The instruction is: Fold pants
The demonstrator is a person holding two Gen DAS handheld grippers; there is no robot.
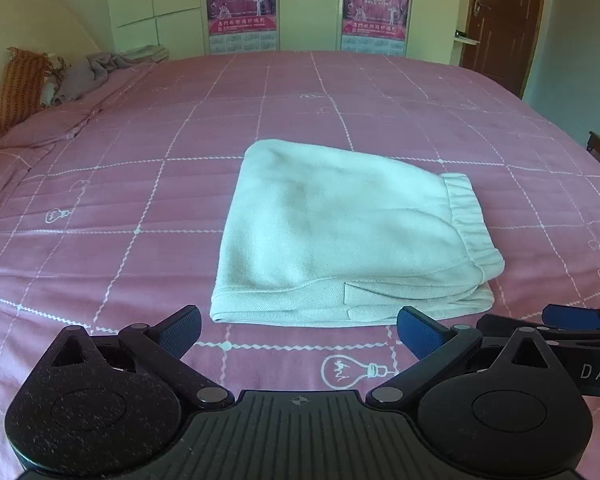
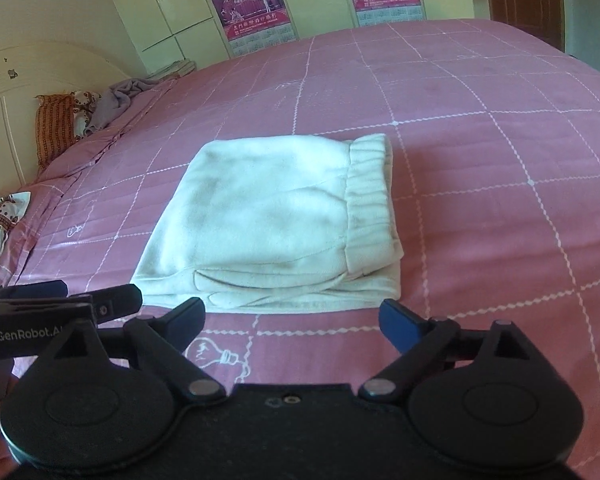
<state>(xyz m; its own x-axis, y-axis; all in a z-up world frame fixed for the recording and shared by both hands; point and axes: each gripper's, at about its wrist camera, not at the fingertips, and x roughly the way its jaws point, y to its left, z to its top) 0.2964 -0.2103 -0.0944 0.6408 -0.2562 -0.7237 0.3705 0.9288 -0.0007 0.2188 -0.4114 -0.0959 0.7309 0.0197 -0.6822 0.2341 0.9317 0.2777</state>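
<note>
While both tools hang short of the cloth, the white sweatpants [image 1: 340,232] lie in a compact stacked rectangle near the middle of the pink quilted bedspread [image 1: 140,184], elastic waistband [image 1: 466,216] along the right edge and layered hems toward the near side. Left gripper [image 1: 299,332] and right gripper [image 2: 292,320] each stand with jaws spread wide, gripping nothing, side by side just off the bundle's near edge. Folding appears essentially complete; in my judgement any next move calls only for squaring the uneven near layers, or withdrawal.
</note>
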